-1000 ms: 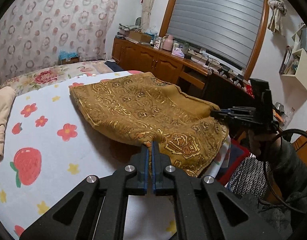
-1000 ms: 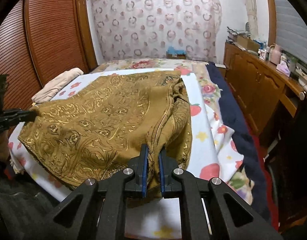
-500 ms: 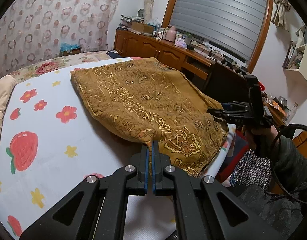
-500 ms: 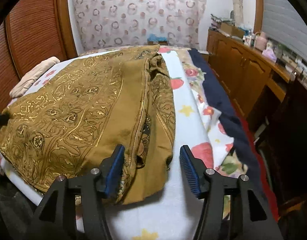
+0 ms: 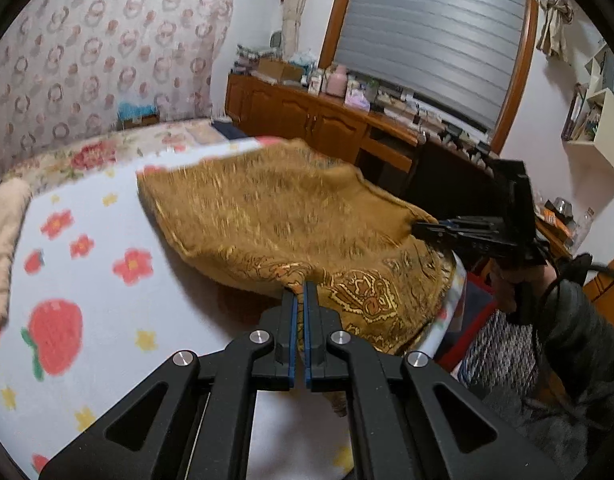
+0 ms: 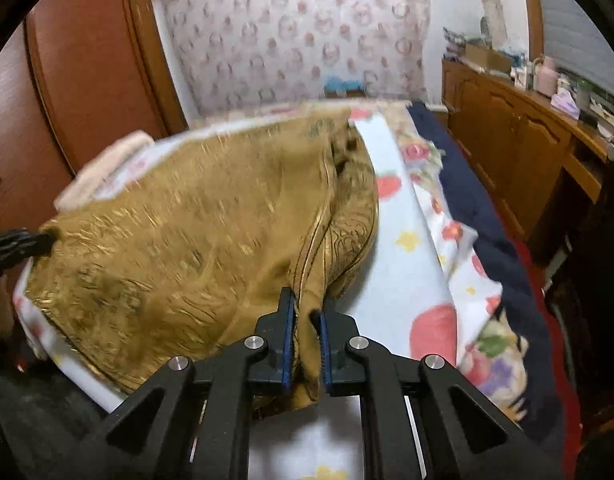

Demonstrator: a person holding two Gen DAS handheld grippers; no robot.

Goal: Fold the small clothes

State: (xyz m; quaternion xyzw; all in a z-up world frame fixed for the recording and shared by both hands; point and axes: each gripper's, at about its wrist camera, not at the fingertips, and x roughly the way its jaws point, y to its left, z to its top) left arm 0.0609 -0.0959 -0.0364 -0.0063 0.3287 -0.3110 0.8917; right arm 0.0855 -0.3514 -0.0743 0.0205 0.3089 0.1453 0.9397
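Left tool (image 5: 300, 292): clenched on a corner of the golden patterned garment (image 5: 291, 216), blue pads pressed nearly together with cloth pinched at the tips; low centre in the left wrist view, seen at 9 o'clock in the right wrist view (image 6: 25, 242).
Right tool (image 6: 307, 312): just closed again after opening, now grasping a bunched fold of the garment (image 6: 195, 248); cloth fills the gap between the blue pads; at 3 o'clock in the left wrist view (image 5: 447, 228), held by a hand (image 5: 507, 284) in a grey sleeve (image 5: 575, 332).
Garment: mustard-gold with shiny scroll pattern, spread over the near part of the bed, near edge lifted and stretched between the two tools, far part lying on the sheet; blurred in both views.
Bed sheet (image 5: 87, 280): white with red flowers, strawberries and yellow stars, under the garment.
Beige folded cloth (image 5: 5, 240): at 9 o'clock on the bed, well apart from the garment.
Wooden cabinet (image 5: 307, 124): at 1 o'clock beyond the bed, cluttered top under a shuttered window (image 5: 431, 36).
Wardrobe door (image 6: 87, 72): reddish wood, at 10 o'clock in the right wrist view.
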